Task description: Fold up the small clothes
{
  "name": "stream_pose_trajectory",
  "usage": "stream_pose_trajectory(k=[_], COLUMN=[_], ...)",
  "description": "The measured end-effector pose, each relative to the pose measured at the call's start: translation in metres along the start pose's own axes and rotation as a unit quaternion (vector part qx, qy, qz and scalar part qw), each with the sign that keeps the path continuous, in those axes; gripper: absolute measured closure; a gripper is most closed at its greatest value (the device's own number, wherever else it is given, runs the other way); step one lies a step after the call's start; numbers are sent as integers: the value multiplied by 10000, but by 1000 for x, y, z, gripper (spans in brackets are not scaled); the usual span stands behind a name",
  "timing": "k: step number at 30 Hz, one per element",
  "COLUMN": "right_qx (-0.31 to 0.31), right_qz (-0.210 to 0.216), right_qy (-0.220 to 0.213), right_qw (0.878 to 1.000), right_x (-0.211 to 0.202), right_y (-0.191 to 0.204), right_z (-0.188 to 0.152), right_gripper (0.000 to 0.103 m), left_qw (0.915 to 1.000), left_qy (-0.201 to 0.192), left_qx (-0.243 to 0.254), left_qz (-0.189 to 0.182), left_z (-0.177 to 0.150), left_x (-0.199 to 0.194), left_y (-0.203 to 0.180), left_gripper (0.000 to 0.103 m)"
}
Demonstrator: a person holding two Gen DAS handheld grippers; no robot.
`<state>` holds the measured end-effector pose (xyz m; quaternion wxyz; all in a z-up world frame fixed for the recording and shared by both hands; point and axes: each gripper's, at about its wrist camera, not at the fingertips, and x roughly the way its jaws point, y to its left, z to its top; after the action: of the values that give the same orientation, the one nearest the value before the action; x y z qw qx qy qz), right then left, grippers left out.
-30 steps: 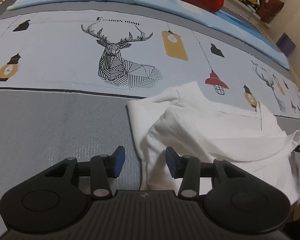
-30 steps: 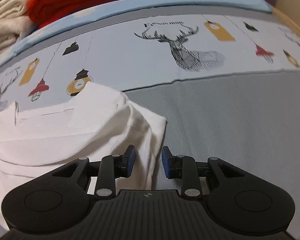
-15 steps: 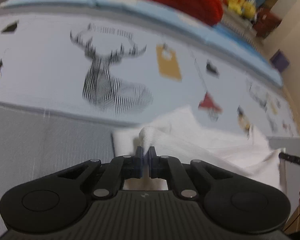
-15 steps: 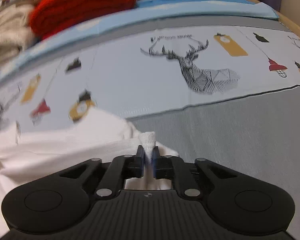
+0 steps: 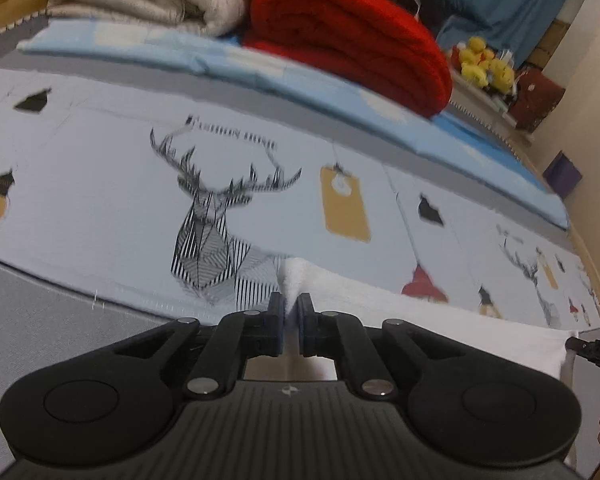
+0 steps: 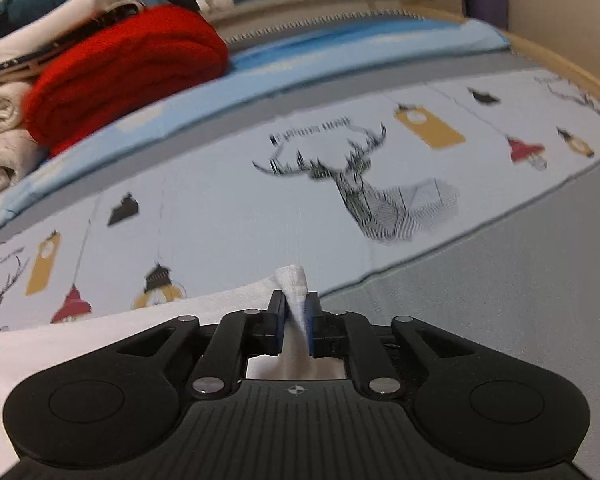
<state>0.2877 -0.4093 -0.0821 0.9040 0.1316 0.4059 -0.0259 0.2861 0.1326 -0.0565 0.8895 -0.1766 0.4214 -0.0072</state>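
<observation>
Now each hand-held gripper, left point(image 5: 290, 310) and right point(image 6: 294, 308), pinches a corner of the white garment point(image 6: 100, 332), jaws easing slightly apart, on the bed point(image 5: 80, 208).

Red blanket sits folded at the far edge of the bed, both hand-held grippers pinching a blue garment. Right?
Not quite: the garment is white, not blue, as the right wrist view shows. The red blanket and both pinches, left hand-held gripper and right hand-held gripper, stand.
</observation>
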Motion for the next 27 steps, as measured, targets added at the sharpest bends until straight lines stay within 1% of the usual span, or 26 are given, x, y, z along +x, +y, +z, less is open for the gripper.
stream_pose_trajectory(k=[1,3,4,6,8,10,11,12,13,15,16,17,19,20,21,22,24,27], right_qx=[-3,-30,-48,-130,-209,-257,-296,-366,-439,-441,-373,-324,-301,-285,-275,-272,-353,-601], right_qz=[-13,-52,-30,-28,-76,-12,25,78,112,130,143,119,-78,-190,-210,-119,58,194], right_qy=[70,336,503,748,870,970,987,969,884,487,378,368,567,661,798,961,1165,1426], right_qw=[10000,9994,9987,9971,9960,9950,9947,9946,9951,9978,9985,9987,9979,9972,9962,9949,9925,9878], right_x=[1,4,6,7,5,3,2,0,-3,-14,-17,-18,-16,-16,-17,-19,-28,-44], right_y=[0,-2,-3,-5,-8,-10,-10,-9,-7,-4,-3,-4,-4,-5,-6,-8,-9,-10], right_z=[-2,-8,-11,-17,-22,-27,-29,-31,-31,-26,-24,-22,-23,-25,-28,-32,-39,-56], right_gripper=[88,75,75,75,75,75,79,99,99,100,100,100,98,92,89,84,82,79], left_qw=[9999,9984,9968,9938,9914,9903,9903,9906,9921,9949,9952,9946,9915,9906,9902,9900,9883,9809], left_qy=[164,565,799,1110,1302,1374,1372,1345,1236,978,955,1018,1265,1328,1362,1379,1476,1831], left_qx=[-18,-84,-99,-79,-48,20,66,116,140,-2,-11,84,296,320,308,279,263,473], left_qz=[39,24,-9,-60,-134,-202,-200,-212,-163,-226,-231,-165,24,28,-20,-116,-285,-443], left_z=[-2,-8,-12,-19,-27,-33,-35,-36,-36,-34,-34,-36,-42,-44,-46,-48,-53,-70], left_x=[2,8,11,14,15,13,12,10,5,-8,-10,-11,-10,-12,-16,-22,-33,-42], left_y=[4,9,11,14,17,18,18,18,18,21,22,20,17,17,19,21,24,25], left_gripper=[78,68,68,68,68,68,72,98,99,100,100,99,97,94,85,74,60,60])
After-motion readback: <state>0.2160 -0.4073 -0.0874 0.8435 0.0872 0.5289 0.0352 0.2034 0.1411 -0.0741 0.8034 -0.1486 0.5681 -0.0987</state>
